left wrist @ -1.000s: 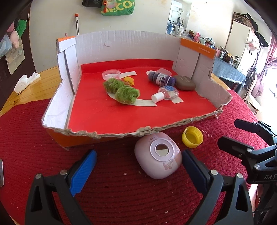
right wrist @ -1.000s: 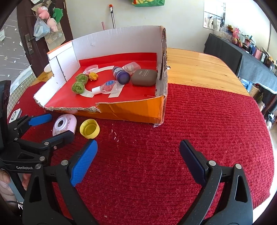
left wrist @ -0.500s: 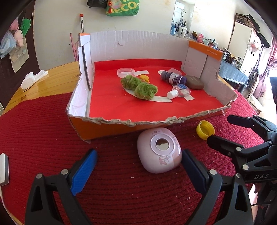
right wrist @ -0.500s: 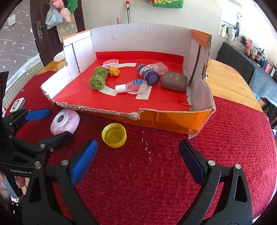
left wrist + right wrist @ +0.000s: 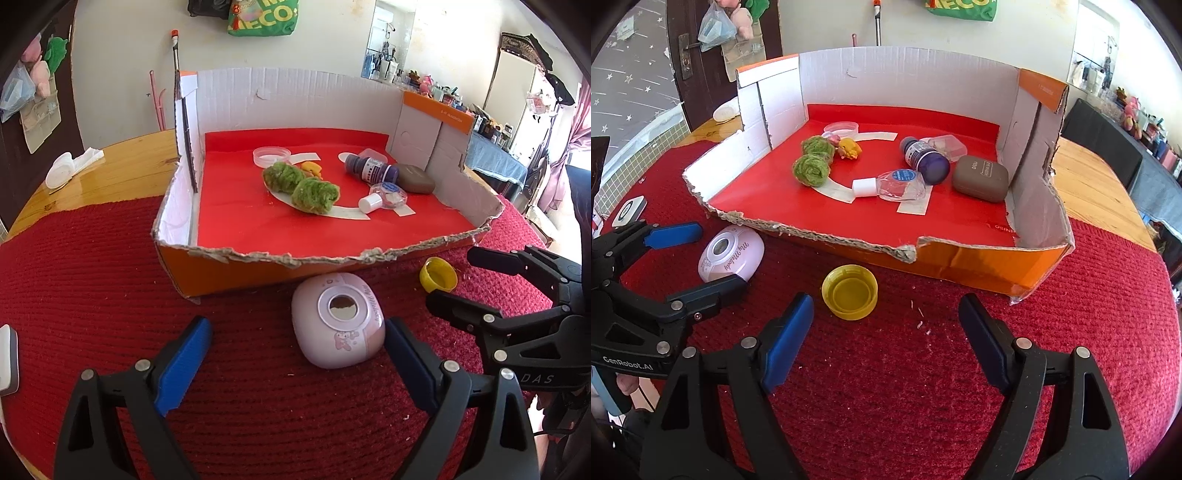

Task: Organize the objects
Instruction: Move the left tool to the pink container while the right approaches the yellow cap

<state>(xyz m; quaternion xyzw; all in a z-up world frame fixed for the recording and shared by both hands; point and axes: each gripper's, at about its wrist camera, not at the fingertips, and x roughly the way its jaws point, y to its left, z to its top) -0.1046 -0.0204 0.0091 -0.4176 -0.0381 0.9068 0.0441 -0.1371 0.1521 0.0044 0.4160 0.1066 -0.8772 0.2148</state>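
Right wrist view: right gripper (image 5: 886, 325), jaws just narrowing but empty, nears yellow cap (image 5: 850, 292) on red mat, near side of cardboard box (image 5: 964, 258); next: straddle, clamp, lift in.

Yellow cap (image 5: 849, 292), pink case (image 5: 337, 320), red-lined orange box (image 5: 979, 258)

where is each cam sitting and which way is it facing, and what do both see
Left wrist: on the left gripper, angled down over the red cloth at the pink case and cardboard box; own open fingers show, plus the right gripper at right.
Right wrist: on the right gripper, angled down at the yellow cap before the box; own fingers open, nothing between them, jaws just been closing; left gripper and a fingertip at left.
Shared: box, pink case, yellow cap, green pompoms, purple bottle.
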